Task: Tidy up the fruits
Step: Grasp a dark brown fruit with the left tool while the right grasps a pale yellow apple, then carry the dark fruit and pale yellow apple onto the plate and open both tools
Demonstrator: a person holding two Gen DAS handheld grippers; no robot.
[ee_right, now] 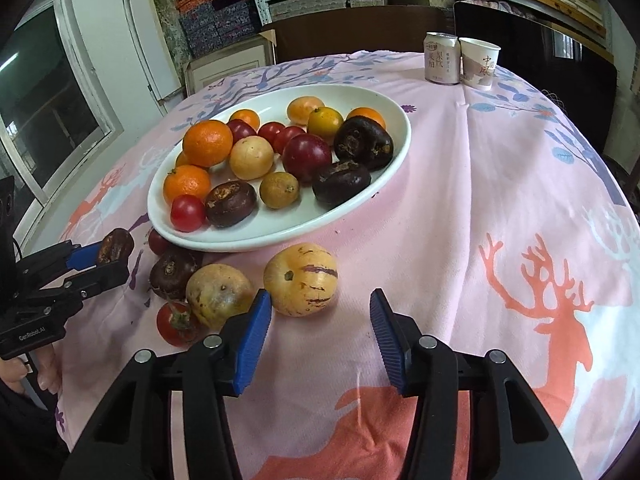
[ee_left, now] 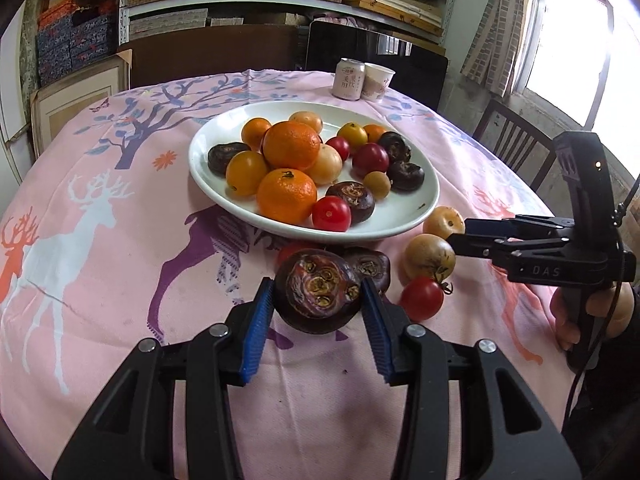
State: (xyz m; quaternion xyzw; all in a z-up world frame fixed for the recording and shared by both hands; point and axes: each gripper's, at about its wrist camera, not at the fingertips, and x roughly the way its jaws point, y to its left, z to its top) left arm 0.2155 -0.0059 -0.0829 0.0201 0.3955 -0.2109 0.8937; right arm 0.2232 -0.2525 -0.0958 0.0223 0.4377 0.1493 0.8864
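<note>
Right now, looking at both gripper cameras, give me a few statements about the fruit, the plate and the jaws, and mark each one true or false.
1. The left gripper has a dark water chestnut between its jaws. True.
2. The right gripper is clamped on a red tomato. False: its jaws stand open with nothing between them, just short of the striped yellow melon.
3. The white plate already holds oranges, tomatoes and other fruit. True.
4. Every fruit is on the plate. False: several lie on the tablecloth in front of it, among them a stemmed tomato.
5. A can and a paper cup stand side by side beyond the plate. True.
</note>
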